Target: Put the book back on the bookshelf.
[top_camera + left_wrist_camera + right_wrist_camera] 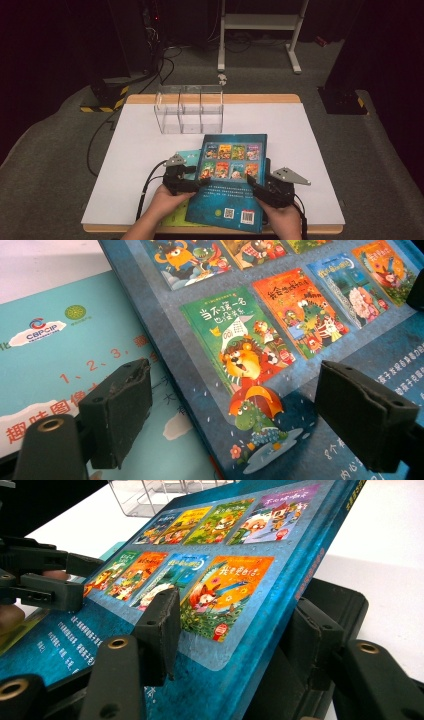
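The blue book (231,180) lies back cover up near the front edge of the bench (310,150), about midway along it, its left part resting over a teal book (189,156). The left tool (196,183) is at the blue book's left edge; in the left gripper view its jaws stand apart, one over the teal book (60,365) and one over the blue cover (280,325), neither pressing. The right tool (254,186) is at the right edge; in the right gripper view one jaw sits on the cover (235,580) and the other under the raised edge, straddling it; whether they clamp I cannot tell. A clear divider box (190,109) stands near the back edge.
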Demonstrator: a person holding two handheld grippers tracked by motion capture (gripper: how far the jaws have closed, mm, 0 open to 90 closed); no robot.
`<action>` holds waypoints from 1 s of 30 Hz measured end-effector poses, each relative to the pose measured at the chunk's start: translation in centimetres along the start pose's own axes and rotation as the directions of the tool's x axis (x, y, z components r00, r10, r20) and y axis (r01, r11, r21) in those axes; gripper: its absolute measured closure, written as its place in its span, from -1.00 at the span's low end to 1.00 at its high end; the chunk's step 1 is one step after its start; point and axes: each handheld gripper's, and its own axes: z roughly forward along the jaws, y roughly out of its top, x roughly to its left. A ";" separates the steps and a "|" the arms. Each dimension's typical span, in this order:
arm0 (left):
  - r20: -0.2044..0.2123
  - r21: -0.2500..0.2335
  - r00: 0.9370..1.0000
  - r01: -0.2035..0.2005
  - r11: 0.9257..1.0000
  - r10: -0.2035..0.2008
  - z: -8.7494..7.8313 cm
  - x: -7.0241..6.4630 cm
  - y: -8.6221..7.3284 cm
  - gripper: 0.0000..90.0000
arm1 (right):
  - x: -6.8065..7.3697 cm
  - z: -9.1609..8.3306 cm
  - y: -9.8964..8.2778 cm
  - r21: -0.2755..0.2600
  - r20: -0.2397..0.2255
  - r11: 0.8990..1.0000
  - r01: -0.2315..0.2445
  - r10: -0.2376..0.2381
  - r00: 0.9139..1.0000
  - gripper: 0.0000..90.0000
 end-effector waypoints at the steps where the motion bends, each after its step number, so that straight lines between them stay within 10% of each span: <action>1: 0.002 0.005 1.000 0.001 1.000 -0.001 0.0 0.0 0.0 -0.65 | 0.0 0.0 0.0 -0.002 0.000 1.000 0.003 -0.003 1.000 -0.03; 30: 0.060 0.026 0.995 0.078 0.997 -0.080 0.0 -0.1 0.4 -0.67 | 0.6 -0.6 0.2 -0.049 0.005 0.998 0.049 -0.048 0.999 -0.03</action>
